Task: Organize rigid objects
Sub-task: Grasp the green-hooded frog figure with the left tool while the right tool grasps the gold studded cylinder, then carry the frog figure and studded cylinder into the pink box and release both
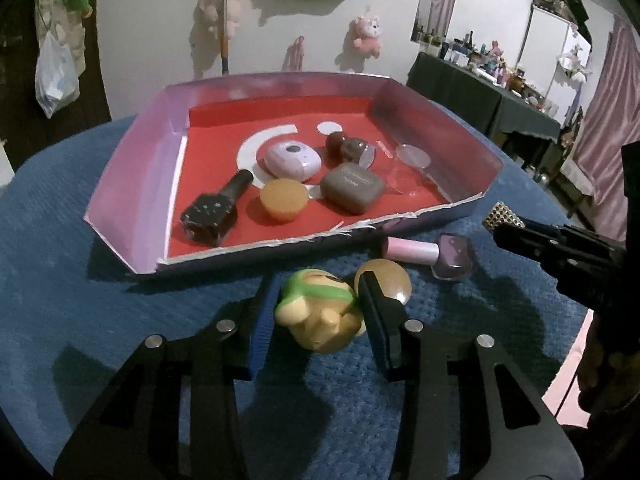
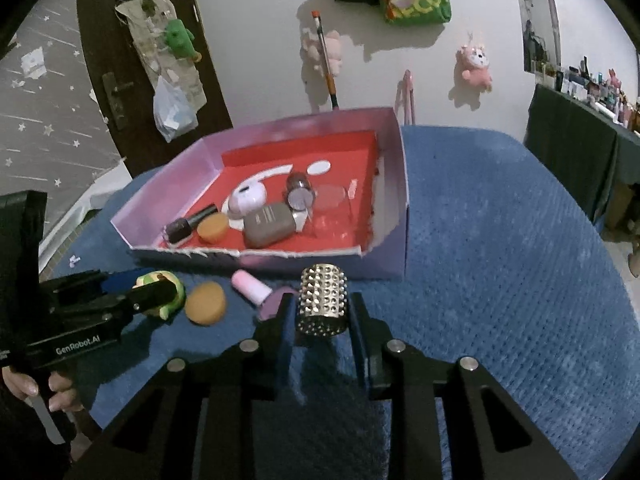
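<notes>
Both claws are loaded! Nearest, the left gripper [image 1: 320, 312] has its pads pinched on a small cream figurine with a green band [image 1: 320, 312], low over the blue cloth [image 1: 80, 240] just short of the tray. The right gripper [image 2: 322, 312] is pressed onto a studded metal cylinder [image 2: 323, 300], which stands upright, long axis vertical, open end toward the camera as far as I can tell.

Just beyond lie a tan sponge puff [image 2: 205, 303] and a pink-capped polish bottle [image 2: 260, 290], on its side, long axis running left to right with the cap pointing left and slightly far.

Farther on sits the pink-walled tray [image 1: 132, 184] with its red floor, already holding a dark bottle [image 1: 216, 212], a grey case [image 1: 352, 192] and a lilac case [image 1: 294, 160].

My read: the lift-and-carry is next. Best to raise each piece clear of the ragged near wall before going forward, keep the cylinder vertical so it won't roll, and aim for the bare red patches at right and far left.
</notes>
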`<state>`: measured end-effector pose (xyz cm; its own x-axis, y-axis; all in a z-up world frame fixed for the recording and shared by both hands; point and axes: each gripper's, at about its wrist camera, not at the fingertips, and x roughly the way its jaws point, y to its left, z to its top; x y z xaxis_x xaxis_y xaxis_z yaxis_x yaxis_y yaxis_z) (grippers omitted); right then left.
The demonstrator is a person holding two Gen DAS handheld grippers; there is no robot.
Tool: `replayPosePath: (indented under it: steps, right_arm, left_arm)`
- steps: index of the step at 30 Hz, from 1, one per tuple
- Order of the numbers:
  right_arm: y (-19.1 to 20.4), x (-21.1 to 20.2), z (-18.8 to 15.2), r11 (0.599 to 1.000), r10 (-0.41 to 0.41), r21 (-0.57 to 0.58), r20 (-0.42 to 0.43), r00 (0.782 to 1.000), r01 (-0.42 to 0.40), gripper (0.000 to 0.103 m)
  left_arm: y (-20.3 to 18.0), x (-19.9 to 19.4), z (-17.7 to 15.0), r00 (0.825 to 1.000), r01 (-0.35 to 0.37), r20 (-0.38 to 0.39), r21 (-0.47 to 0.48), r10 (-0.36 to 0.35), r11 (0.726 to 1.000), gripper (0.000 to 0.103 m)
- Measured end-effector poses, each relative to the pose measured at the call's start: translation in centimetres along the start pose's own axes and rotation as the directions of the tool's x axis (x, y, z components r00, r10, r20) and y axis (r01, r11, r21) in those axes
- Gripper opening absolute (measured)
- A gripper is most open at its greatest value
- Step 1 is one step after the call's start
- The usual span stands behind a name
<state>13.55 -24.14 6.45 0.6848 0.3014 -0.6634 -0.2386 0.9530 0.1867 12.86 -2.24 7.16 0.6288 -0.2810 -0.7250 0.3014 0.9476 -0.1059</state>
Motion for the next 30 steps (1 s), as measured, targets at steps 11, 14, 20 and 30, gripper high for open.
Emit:
replayPosePath:
  steps: [11, 14, 20, 30]
  right_arm:
    - [0.0, 0.4, -0.3, 1.000, 0.021, 0.013, -0.020, 1.000, -0.021, 0.028]
    - [0.1, 0.3, -0.4, 1.000, 0.018, 0.008, -0.014, 1.000, -0.018, 0.028]
    - [0.6, -0.1, 2.0, 0.998, 0.068, -0.016, 0.011, 0.998, -0.067, 0.028]
    - [1.2, 4.1, 12.1, 0.992, -0.017, -0.129, -0.026, 1.000, 0.013, 0.028]
  left_arm:
    - [0.6, -0.8, 0.0, 1.000, 0.002, 0.023, -0.007, -0.002, 1.000, 0.039]
    - [0.6, -1.1, 0.1, 1.000, 0.006, 0.029, -0.007, -0.006, 1.000, 0.039]
    - [1.3, -3.0, 3.0, 0.996, 0.039, 0.086, -0.003, -0.039, 0.999, 0.039]
    - [4.5, 1.2, 11.9, 0.998, -0.059, 0.026, 0.056, 0.057, 0.997, 0.039]
